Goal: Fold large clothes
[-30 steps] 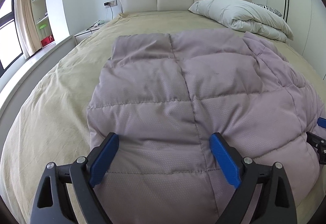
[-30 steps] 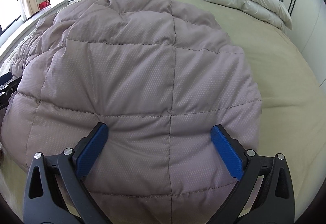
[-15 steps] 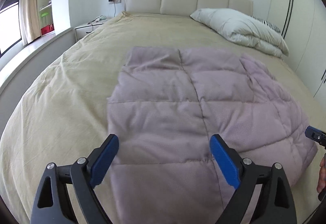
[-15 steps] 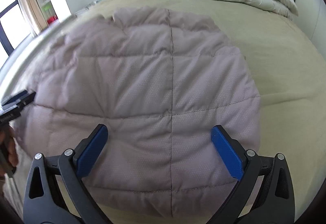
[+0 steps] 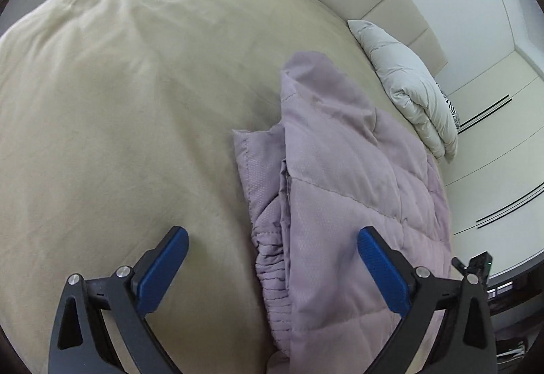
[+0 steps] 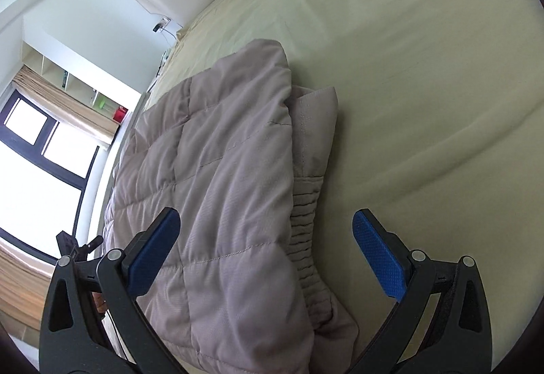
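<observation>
1. Trouble could come if a gripper grabs just the top layer of the puffy coat [image 5: 343, 176]; the fold could then slip open, because the cloth looks smooth and thick.
2. Left gripper [image 5: 272, 258] and right gripper [image 6: 265, 244] each have jaws wide apart, holding nothing.
3. Coat looks soft, pale purple, quilted in squares, with a stretchy ribbed cuff [image 6: 306, 210] poking out.
4. It lies folded on the tan bed [image 5: 119, 85], near the white pillow [image 5: 408, 81].
</observation>
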Motion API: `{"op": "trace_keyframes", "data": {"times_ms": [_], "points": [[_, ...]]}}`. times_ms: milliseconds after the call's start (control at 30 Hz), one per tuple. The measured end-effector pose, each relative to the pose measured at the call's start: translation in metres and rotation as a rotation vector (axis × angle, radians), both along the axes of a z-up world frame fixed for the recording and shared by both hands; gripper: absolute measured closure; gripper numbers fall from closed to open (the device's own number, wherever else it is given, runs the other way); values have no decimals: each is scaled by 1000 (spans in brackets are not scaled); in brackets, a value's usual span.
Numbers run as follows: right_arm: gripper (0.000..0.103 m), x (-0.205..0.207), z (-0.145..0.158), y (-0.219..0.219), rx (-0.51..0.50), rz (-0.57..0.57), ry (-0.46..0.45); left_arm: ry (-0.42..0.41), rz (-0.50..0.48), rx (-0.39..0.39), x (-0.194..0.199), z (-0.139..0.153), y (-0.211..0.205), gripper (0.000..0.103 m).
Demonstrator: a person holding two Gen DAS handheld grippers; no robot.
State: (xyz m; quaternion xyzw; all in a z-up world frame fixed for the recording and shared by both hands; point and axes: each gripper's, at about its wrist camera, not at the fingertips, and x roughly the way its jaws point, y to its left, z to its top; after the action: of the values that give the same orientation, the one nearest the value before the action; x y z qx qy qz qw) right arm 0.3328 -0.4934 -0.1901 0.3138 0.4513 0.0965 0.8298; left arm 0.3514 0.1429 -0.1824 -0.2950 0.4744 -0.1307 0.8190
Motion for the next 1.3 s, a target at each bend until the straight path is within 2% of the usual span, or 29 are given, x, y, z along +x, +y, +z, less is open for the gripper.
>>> {"op": "trace_keyframes", "data": {"times_ms": [100, 167, 367, 500, 633, 667, 700, 767, 800, 867, 1033, 1133, 1300], "points": [[0, 18, -15, 3, 57, 43, 50, 23, -12, -101, 10, -7, -1, 2], [0, 27, -21, 4, 74, 67, 65, 27, -18, -138, 14, -12, -2, 2], [0, 57, -31, 9, 137, 131, 75, 52, -83, -141, 29, -19, -18, 4], [0, 77, -35, 17, 136, 179, 95, 84, -128, -206, 40, -27, -21, 11], [0, 93, -41, 15, 179, 182, 103, 92, -127, -190, 48, -27, -25, 16], [0, 97, -43, 18, 181, 187, 104, 91, -134, -205, 49, -29, -26, 24], [0, 101, -44, 22, 174, 193, 107, 98, -127, -211, 50, -32, -27, 25], [0, 104, -45, 30, 144, 203, 113, 90, -126, -217, 49, -33, -27, 33], [2, 106, -45, 33, 132, 204, 115, 87, -129, -222, 49, -33, -29, 36], [9, 105, -43, 36, 119, 201, 112, 87, -137, -272, 46, -35, -26, 50], [47, 87, -23, 43, 86, 185, 62, 64, -141, -288, 27, -22, -25, 65], [57, 71, -4, 47, 75, 173, 36, 43, -154, -284, 8, -4, -25, 68], [63, 38, 31, 66, 68, 192, -14, 19, -166, -301, -44, 21, -13, 69]]}}
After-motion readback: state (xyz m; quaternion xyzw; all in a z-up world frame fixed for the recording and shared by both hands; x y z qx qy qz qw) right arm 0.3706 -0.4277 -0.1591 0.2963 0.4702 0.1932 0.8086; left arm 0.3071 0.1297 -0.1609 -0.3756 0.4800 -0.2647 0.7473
